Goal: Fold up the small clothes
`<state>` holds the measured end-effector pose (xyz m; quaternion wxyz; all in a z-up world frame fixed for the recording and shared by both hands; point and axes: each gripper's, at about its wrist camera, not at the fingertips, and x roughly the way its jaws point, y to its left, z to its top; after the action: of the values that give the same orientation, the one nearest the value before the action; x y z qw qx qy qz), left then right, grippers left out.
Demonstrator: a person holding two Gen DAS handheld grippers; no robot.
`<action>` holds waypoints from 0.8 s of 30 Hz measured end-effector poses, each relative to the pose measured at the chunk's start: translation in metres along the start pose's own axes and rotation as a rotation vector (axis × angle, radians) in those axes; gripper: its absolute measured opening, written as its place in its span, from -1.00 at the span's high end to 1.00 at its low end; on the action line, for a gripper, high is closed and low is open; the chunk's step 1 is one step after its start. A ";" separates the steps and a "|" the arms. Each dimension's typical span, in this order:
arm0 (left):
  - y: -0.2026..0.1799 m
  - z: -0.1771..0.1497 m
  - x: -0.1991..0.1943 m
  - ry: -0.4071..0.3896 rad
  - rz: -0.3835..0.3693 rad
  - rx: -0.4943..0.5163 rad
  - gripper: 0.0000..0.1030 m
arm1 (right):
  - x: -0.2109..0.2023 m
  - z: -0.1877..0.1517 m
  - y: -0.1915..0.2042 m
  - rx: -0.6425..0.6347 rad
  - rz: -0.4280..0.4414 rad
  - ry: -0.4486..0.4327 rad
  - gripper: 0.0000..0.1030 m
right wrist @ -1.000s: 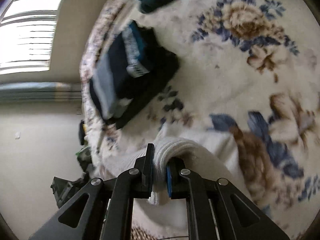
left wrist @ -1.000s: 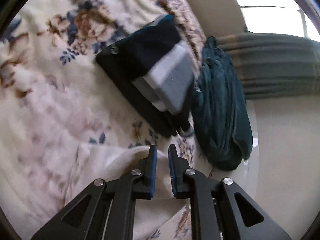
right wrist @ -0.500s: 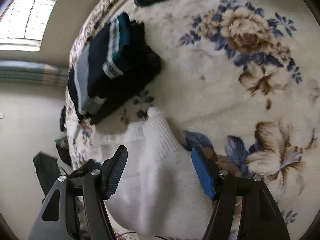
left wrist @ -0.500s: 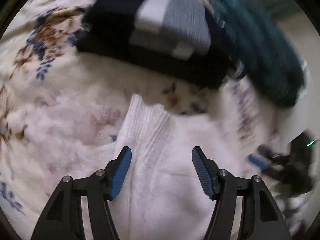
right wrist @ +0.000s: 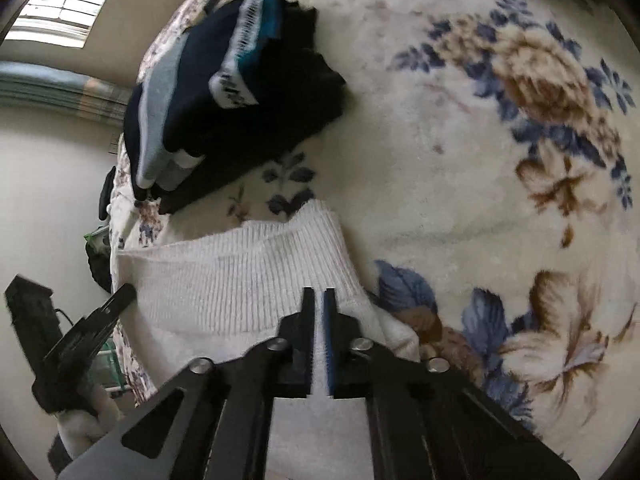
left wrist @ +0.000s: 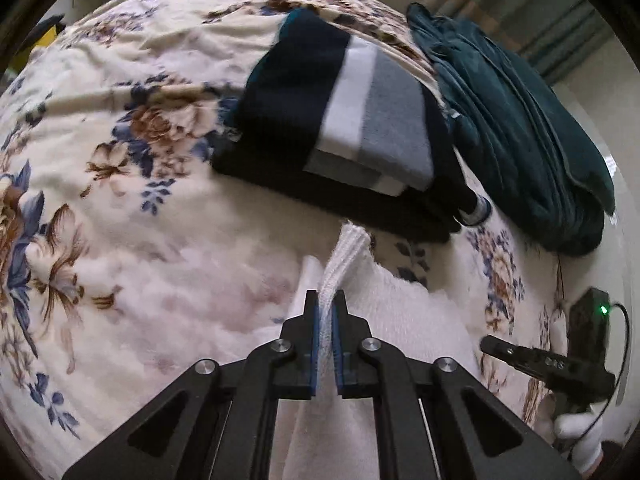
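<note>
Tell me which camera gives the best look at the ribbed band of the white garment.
The right wrist view: the ribbed band spreads broadly across the frame, its ribs distinct. In the left wrist view the same band appears only as a narrow edge-on strip running into the left tongs, which are shut on it.

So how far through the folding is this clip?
Done: a stack of folded dark clothes sits on the floral blanket. In hand: the white knit garment, with the left gripper shut on its ribbed edge and the right gripper shut on it too. Left: finishing this fold, and seemingly the crumpled teal garment.
</note>
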<state>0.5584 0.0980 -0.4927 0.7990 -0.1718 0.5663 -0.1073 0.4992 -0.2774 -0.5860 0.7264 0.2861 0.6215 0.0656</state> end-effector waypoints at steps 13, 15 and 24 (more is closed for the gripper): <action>0.015 0.017 0.057 0.123 0.013 -0.025 0.93 | 0.030 0.029 -0.011 0.113 0.077 0.087 0.94; 0.021 0.019 0.064 0.146 0.002 -0.045 0.91 | 0.011 0.031 -0.011 0.114 0.026 0.009 0.95; 0.061 0.003 0.008 0.126 -0.137 -0.253 0.40 | -0.009 0.003 -0.028 0.124 0.070 0.079 0.22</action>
<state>0.5625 0.1520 -0.5227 0.7245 -0.3023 0.6113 -0.1002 0.4931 -0.3061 -0.5918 0.6795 0.3492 0.6421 0.0635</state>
